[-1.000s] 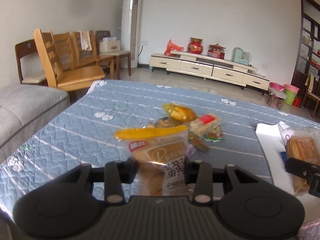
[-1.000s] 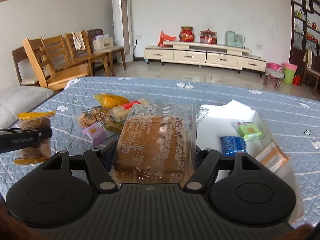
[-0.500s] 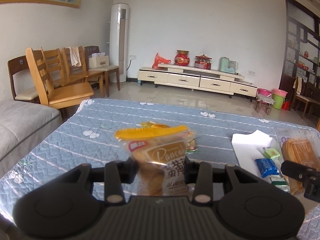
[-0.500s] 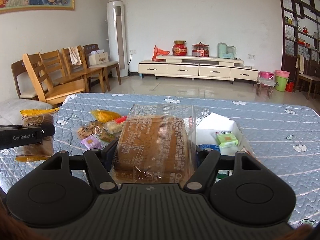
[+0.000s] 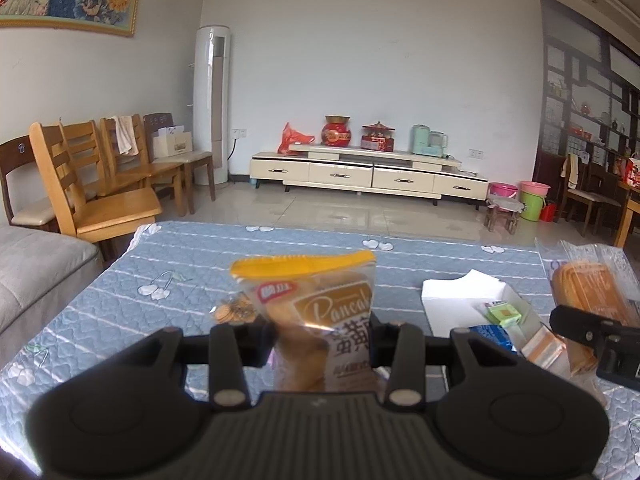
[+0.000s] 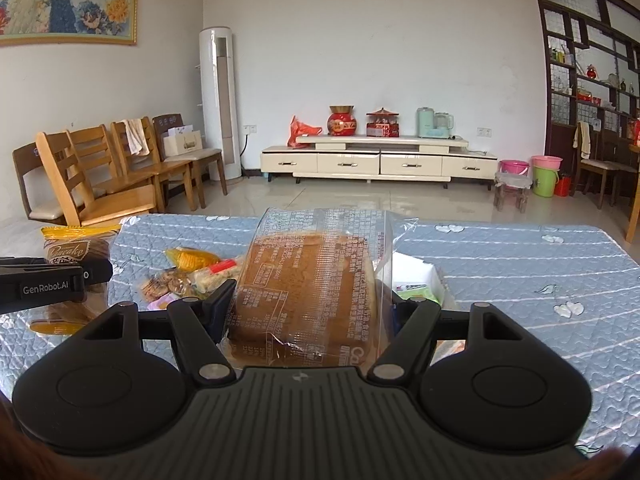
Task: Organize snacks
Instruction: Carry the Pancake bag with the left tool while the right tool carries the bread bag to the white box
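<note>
My left gripper (image 5: 320, 340) is shut on a yellow-topped pancake packet (image 5: 320, 308), held upright above the blue quilted table (image 5: 180, 264). It also shows at the left of the right wrist view (image 6: 76, 248). My right gripper (image 6: 308, 312) is shut on a clear bag of brown sliced cake (image 6: 308, 280), also seen at the right of the left wrist view (image 5: 592, 300). A white box (image 5: 460, 300) on the table holds a green packet (image 5: 504, 314) and a blue packet (image 5: 492, 334). A pile of loose snacks (image 6: 192, 272) lies left of the cake bag.
Wooden chairs (image 5: 100, 184) stand past the table's far left corner and a grey sofa (image 5: 36, 264) lies to the left. A cream TV cabinet (image 5: 368, 176) and a white tower air conditioner (image 5: 212, 104) stand against the far wall.
Both grippers have risen and tilted up with their packets still held; the table sits lower in both views and more of the room and wall painting shows.
</note>
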Available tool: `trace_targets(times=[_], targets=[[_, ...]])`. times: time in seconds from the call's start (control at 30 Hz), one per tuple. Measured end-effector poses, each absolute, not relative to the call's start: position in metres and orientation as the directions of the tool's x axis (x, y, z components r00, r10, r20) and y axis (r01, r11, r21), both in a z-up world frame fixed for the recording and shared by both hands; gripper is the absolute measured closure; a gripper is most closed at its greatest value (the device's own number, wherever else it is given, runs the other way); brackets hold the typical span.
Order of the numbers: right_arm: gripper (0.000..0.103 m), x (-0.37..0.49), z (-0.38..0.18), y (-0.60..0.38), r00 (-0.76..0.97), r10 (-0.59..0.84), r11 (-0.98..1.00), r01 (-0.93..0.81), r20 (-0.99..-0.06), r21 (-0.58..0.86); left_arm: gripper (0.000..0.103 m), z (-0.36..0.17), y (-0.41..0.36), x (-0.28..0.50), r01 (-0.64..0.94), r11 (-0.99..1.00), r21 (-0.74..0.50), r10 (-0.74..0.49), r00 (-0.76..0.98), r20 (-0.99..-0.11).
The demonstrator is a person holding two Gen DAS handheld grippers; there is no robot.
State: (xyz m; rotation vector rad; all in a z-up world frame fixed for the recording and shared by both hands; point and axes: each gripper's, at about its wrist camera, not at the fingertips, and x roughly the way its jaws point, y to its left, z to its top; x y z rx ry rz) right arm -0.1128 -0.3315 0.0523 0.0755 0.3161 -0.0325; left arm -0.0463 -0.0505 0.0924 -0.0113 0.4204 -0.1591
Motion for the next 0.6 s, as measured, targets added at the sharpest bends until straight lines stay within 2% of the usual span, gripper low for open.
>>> trace_targets(times=[0.6], targets=[[0.016, -0.13, 0.06, -0.339, 0.957, -0.085, 0.992, 0.107, -0.278, 0.066, 0.063, 0.097, -0.092, -0.053, 0.25, 0.968, -0.029, -0.241, 0.886, -0.396]])
